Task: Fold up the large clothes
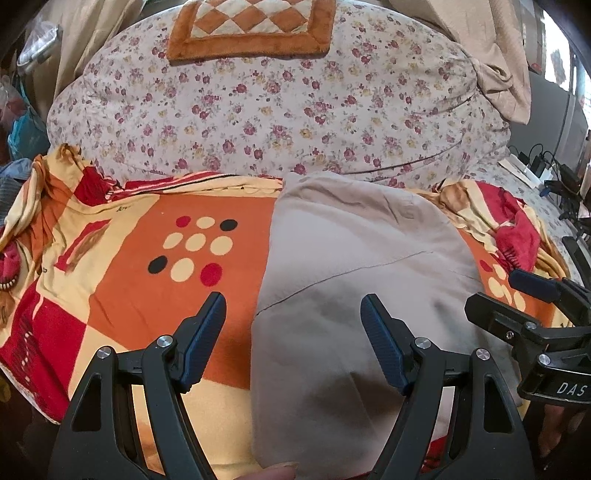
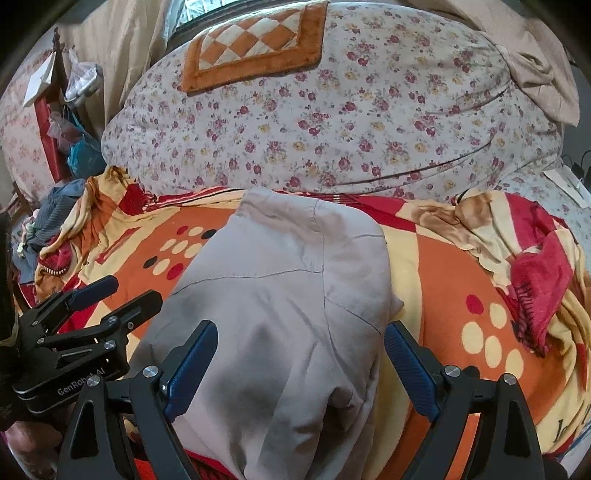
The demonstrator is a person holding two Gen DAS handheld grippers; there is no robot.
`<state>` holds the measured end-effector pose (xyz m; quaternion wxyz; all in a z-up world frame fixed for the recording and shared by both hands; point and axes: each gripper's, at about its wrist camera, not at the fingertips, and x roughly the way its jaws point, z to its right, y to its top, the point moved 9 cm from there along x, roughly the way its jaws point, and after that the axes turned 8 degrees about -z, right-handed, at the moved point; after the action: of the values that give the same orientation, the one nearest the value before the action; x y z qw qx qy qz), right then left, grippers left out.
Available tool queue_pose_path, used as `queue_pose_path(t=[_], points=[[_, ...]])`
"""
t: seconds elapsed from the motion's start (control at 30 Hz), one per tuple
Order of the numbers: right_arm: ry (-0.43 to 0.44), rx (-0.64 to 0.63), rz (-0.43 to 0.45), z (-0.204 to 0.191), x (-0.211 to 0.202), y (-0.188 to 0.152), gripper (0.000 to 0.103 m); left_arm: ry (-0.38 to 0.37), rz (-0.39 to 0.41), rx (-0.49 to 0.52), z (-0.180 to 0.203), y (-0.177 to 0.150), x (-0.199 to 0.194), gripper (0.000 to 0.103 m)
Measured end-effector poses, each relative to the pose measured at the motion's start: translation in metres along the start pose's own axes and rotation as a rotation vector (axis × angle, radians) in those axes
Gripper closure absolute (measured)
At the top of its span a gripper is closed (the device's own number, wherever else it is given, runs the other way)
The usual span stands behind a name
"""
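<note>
A beige-grey garment (image 1: 351, 240) lies folded lengthwise on an orange, red and cream blanket (image 1: 147, 295), its narrow end toward the far floral quilt. My left gripper (image 1: 293, 299) hovers open over the garment's left edge, one finger above the blanket and the other above the cloth. My right gripper (image 2: 301, 326) stands open over the near part of the garment (image 2: 288, 258), whose bunched cloth lies below and between its fingers without being pinched. Each gripper shows in the other's view: the right gripper (image 1: 495, 290) at the right edge, the left gripper (image 2: 135, 290) at the left.
A rolled floral quilt (image 1: 277, 110) with a checkered orange cushion (image 1: 251, 29) fills the far side. Beige cloth (image 1: 495, 55) hangs at the upper right, above cables (image 1: 554, 173). Loose clothes (image 2: 55, 210) pile up at the left. The blanket (image 2: 461, 277) is rumpled at its right edge.
</note>
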<state>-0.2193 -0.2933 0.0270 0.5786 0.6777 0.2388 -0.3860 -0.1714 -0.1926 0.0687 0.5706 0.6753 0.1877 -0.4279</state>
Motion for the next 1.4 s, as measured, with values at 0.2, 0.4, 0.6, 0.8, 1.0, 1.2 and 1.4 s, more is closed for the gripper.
queue_pose_path(t=[0.2, 0.4, 0.6, 0.8, 1.0, 1.2, 1.4], points=[[0.001, 0.006, -0.005, -0.001, 0.004, 0.003, 0.013, 0.006, -0.003, 0.0, -0.001, 0.0, 0.003, 0.027], [0.0, 0.006, -0.013, 0.0, 0.008, 0.003, 0.013, 0.005, -0.005, -0.002, -0.004, 0.001, 0.005, 0.027], [-0.001, 0.001, -0.02, 0.0, 0.011, 0.003, 0.013, 0.0, -0.013, -0.004, -0.005, 0.002, 0.01, 0.027], [-0.004, -0.005, -0.026, -0.003, 0.015, 0.003, 0.013, -0.001, -0.019, -0.006, -0.005, 0.001, 0.012, 0.027], [-0.006, -0.002, -0.032, -0.003, 0.017, 0.003, 0.013, -0.003, -0.027, -0.007, -0.004, 0.0, 0.016, 0.027], [-0.005, 0.003, -0.038, -0.001, 0.018, 0.002, 0.013, -0.002, -0.026, 0.001, 0.001, 0.0, 0.016, 0.027], [-0.001, 0.0, -0.037, -0.002, 0.019, 0.002, 0.013, -0.006, -0.027, -0.004, 0.002, 0.0, 0.016, 0.027]])
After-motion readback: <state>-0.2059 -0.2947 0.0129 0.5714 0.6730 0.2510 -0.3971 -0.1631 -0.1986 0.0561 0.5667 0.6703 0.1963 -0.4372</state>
